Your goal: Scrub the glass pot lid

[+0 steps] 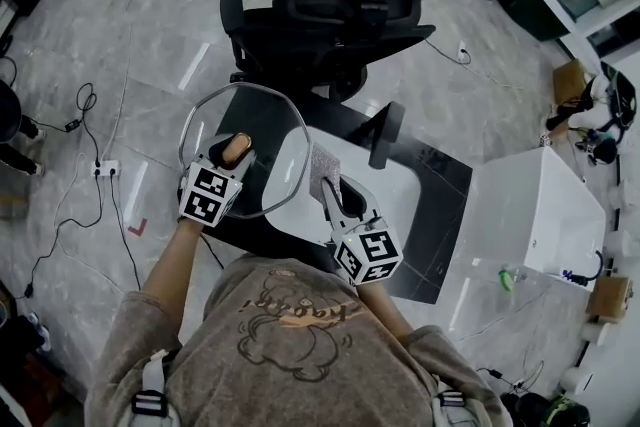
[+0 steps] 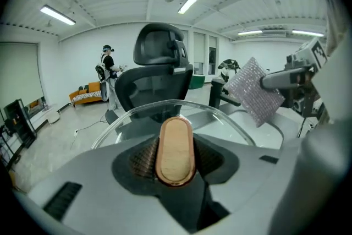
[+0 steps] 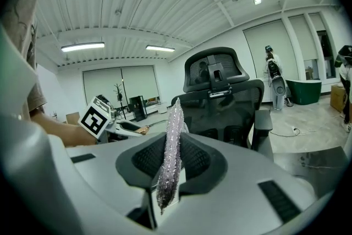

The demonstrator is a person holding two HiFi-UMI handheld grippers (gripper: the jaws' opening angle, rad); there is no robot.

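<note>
Brown shirt (image 1: 292,340) with a cartoon picture. Grey left gripper (image 1: 234,151) and right gripper (image 1: 328,183), each with a black-and-white cube (image 1: 208,195).

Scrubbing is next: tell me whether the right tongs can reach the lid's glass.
Probably yes: the left tongs hold the lid up by its knob, and the scrubbing cloth in the right tongs sits just beside it, nothing between.

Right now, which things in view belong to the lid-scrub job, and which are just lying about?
Job:
- glass pot lid, gripped by its wooden knob in the left tongs
- glittery scrub pad, pinched in the right tongs

Lying about:
- black office chair
- white box
- floor cables
- power strip
</note>
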